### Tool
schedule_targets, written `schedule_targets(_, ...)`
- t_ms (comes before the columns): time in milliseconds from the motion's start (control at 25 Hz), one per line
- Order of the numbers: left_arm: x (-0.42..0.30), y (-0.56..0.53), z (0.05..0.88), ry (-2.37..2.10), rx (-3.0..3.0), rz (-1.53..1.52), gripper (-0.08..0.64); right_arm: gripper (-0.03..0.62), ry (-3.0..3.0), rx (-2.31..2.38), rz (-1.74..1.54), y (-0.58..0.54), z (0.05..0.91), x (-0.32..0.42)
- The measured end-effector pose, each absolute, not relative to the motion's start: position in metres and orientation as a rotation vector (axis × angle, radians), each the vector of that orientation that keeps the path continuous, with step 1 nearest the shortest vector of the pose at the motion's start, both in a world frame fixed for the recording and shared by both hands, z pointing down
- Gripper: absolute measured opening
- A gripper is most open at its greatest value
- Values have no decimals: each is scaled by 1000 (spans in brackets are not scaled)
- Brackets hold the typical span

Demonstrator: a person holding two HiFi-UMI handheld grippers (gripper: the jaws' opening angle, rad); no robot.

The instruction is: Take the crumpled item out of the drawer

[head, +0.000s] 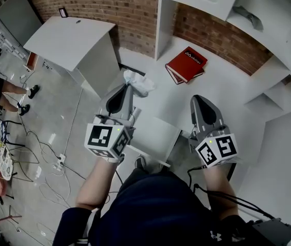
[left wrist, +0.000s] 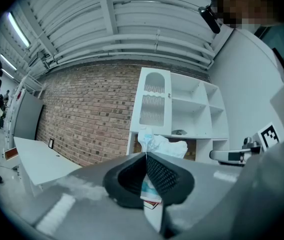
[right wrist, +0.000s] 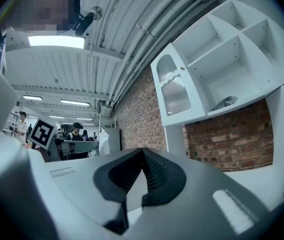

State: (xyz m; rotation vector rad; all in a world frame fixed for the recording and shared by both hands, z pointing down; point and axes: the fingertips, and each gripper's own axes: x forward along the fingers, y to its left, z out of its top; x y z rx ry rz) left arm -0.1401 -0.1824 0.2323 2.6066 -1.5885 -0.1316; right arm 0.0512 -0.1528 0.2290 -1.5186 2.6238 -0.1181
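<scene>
One pinch does it: the left hand-held gripper [head: 128,87] is clamped on the crumpled item [head: 139,82], just left of the red book [head: 186,64]; the right hand-held gripper [head: 199,99] is closed, empty. Removal seems done; setting down remains.

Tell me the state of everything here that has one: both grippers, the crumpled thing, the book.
left gripper: shut on the crumpled item
crumpled item: pinched at the left jaw tips, out of the drawer
right gripper: shut, empty
red book: closed, lying flat
</scene>
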Motion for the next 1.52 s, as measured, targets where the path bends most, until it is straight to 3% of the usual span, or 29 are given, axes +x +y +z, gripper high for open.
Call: schedule_targets(1520, -145, -192, 247, -1576, 2557, -112, 3, 2, 2600, -1537, -231, -162, 246, 49)
